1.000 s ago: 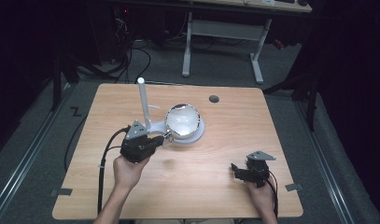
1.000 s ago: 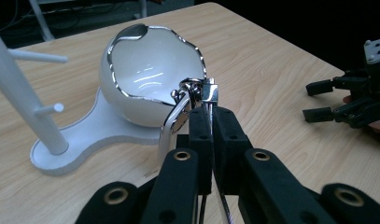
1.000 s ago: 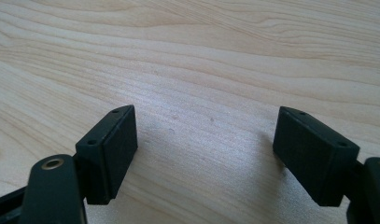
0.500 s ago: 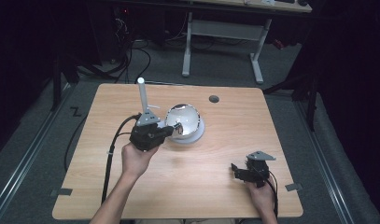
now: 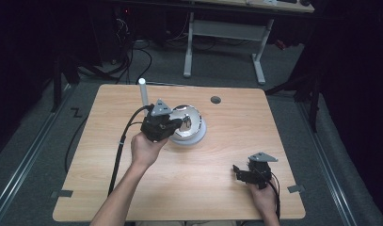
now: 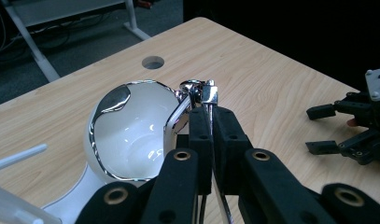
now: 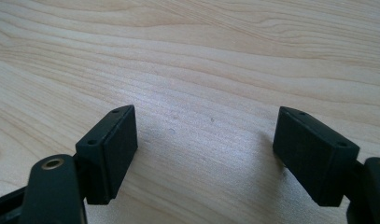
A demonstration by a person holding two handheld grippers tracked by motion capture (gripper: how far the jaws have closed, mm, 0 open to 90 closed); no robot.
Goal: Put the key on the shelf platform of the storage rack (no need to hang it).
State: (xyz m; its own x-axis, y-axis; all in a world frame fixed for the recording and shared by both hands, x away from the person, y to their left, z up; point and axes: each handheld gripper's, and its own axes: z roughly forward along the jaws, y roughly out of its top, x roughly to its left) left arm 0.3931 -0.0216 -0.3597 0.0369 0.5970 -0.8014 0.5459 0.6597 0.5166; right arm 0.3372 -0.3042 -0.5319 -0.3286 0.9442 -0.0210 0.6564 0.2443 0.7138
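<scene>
— Since a second ago we've carried our left gripper (image 6: 211, 126) over the white base (image 5: 195, 136), jaws pinching the chrome mirror's (image 6: 131, 130) frame.

— Round, shiny, dish tilted up toward us. Our right gripper (image 7: 204, 154) rests spread.

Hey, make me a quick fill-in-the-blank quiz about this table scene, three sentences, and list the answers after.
1. The left claw is shut on the chrome ____ of the round mirror.
2. The right claw is ____, with bare wooden table between its jaws.
3. In the high view, a white ____ stands upright on the table behind the left claw.

Missing words: frame; open; post
</scene>
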